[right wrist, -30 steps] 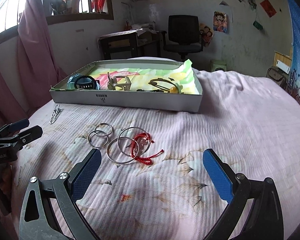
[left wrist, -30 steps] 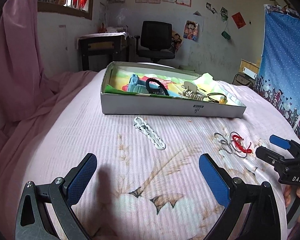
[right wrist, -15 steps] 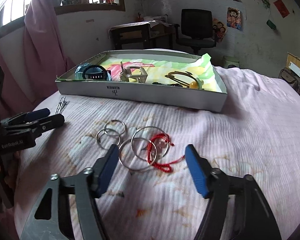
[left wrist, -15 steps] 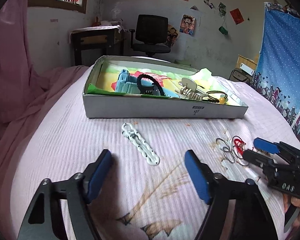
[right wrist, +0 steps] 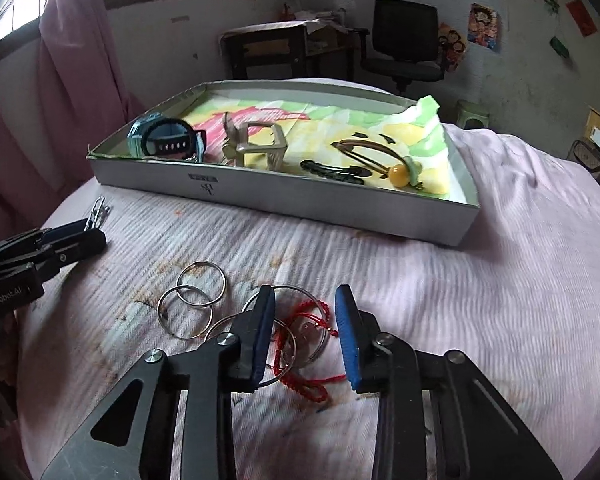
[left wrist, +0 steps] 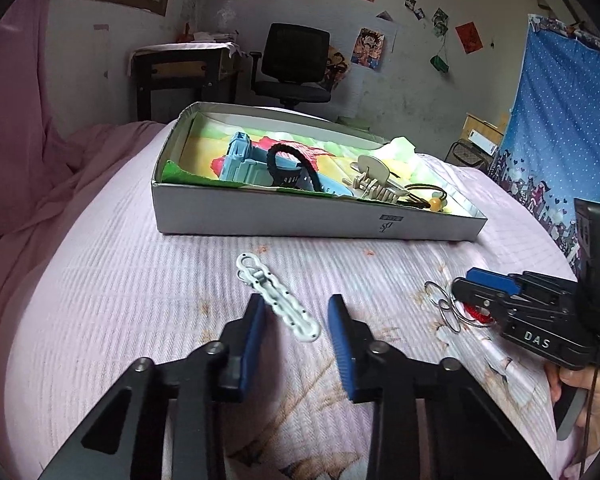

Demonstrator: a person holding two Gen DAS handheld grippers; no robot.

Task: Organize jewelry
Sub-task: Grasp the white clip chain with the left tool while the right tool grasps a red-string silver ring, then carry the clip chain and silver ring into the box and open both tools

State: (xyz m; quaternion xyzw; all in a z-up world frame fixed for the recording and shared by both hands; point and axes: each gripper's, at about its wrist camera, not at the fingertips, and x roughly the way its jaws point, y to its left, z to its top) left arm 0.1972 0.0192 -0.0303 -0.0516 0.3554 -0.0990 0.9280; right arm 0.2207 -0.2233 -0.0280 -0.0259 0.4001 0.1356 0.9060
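A white chain bracelet lies on the pink bedspread. My left gripper is open, its blue pads on either side of the chain's near end. A red cord bracelet lies tangled with large silver rings. My right gripper is open, its pads straddling the cord and rings. Two smaller silver rings lie to their left. The white tray holds a blue watch, a beige hair clip and a dark hair tie with a yellow bead.
The tray stands behind both grippers on the bed. The right gripper shows at the right of the left wrist view; the left gripper shows at the left of the right wrist view. A desk and black chair stand behind.
Both grippers have moved forward and down and their jaws have narrowed. The left one now straddles the white chain, the right one the red cord and rings.
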